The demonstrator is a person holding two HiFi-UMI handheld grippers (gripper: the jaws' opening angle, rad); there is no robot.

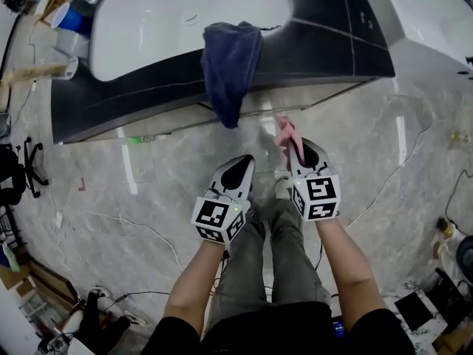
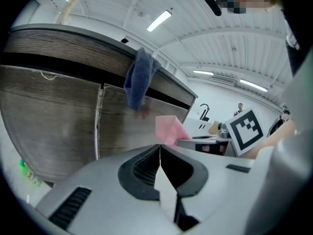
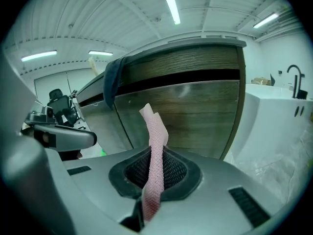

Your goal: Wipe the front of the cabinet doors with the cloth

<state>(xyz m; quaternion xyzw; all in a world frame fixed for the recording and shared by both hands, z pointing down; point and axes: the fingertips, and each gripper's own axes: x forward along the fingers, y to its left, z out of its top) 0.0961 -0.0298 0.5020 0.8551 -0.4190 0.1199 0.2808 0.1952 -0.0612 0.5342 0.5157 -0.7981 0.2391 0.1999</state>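
My right gripper (image 1: 299, 148) (image 3: 152, 187) is shut on a pink cloth (image 1: 285, 133) (image 3: 154, 155) that sticks up between its jaws. It hangs a short way in front of the wood-grain cabinet doors (image 3: 190, 116) (image 2: 58, 116) under the dark counter (image 1: 325, 43). The pink cloth (image 2: 169, 129) also shows in the left gripper view, to the right of the doors. My left gripper (image 1: 238, 170) (image 2: 160, 168) is shut with nothing in it, beside the right one and a little lower. A dark blue towel (image 1: 230, 65) (image 2: 138, 80) (image 3: 111, 82) hangs over the counter's front edge.
A white basin (image 1: 192, 13) sits in the counter top. A white unit (image 3: 279, 116) stands to the right of the cabinet. Marble floor (image 1: 133, 198) lies below, with cables and clutter (image 1: 96, 316) at the lower left and a black chair (image 1: 22, 168) at the left.
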